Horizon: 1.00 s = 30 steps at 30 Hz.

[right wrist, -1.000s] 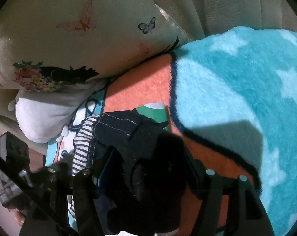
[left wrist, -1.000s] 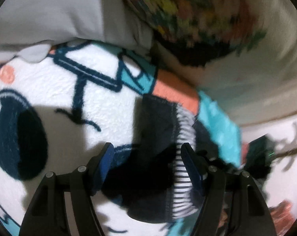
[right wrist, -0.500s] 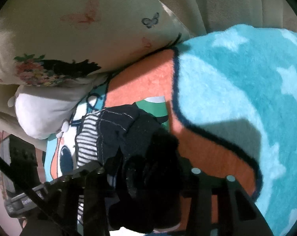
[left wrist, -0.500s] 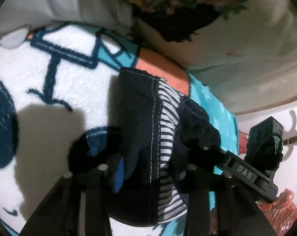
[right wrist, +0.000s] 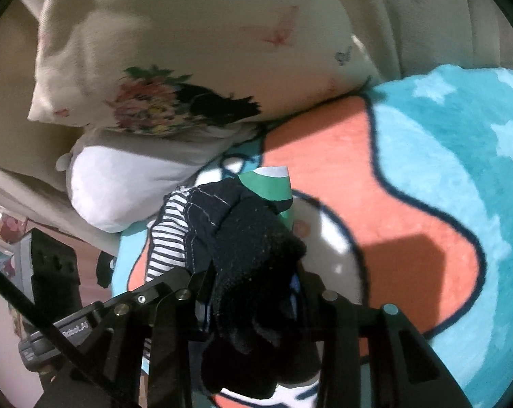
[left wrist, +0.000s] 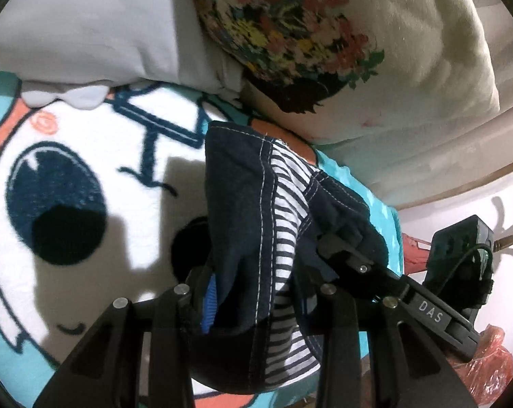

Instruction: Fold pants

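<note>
— Changed since a second back?
— Left gripper then spread wide around the pants; now clenched on the dark cloth by the striped lining. Right gripper clamped on the same bundle throughout.
— And the pants?
— Bunched between both, lifted just above the blanket, near the floral pillow.
— Meaning?
— Probably both ends secured; ready to shake out, then fold.

Right tool fingertips buried in pants
</note>
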### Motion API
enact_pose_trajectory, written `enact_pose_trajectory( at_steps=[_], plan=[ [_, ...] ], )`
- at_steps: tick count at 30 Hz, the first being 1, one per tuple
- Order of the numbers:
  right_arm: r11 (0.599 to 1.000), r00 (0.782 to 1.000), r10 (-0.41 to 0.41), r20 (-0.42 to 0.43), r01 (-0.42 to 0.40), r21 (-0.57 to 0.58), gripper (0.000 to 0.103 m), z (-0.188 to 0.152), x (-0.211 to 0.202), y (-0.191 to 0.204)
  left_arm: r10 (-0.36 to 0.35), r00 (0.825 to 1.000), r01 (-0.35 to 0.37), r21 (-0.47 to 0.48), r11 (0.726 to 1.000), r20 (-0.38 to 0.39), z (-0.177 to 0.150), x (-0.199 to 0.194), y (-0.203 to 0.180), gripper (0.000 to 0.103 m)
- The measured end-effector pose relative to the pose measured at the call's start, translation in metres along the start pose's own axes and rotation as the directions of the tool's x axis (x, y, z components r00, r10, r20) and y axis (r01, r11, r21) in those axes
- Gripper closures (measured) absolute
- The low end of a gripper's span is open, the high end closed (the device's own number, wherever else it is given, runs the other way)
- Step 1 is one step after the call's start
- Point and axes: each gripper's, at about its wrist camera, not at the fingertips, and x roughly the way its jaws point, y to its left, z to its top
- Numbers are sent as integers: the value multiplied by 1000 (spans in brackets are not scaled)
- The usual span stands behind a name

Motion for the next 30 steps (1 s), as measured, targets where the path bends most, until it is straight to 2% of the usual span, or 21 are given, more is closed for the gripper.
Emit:
enact_pose_trajectory(
  at_steps=[6,12,19,24,26,27,30],
  plan=[
    [1000,1000,3,6,-3,-9,64,-5,3,13,15,1000,-15,23,1000,12,1,-15,8,68],
    [998,999,-43,14,43,-45,64,-5,7,21,24,1000,-24,16,1000,-6,-1,-9,15,68],
    [997,998,-49,27,50,-65,65,-3,1,24,20,1000,-20,23,1000,4,-1,-8,11,68],
    [997,999,-48,-21,46,-60,64,-3,15,21,55,998,-55,-10,998,-5,-5,-3,26,68],
    [996,997,-63,-48,59,-69,61,-7,25,20,76,997,-76,-26,997,-12,-7,1,35,68],
    [995,995,-82,-58,78,-69,55,-8,30,18,87,996,-87,-38,995,-16,-8,3,40,68],
    [988,990,-136,-44,132,-83,46,-11,34,17,88,996,-89,-75,993,-17,-11,5,53,65]
  ],
)
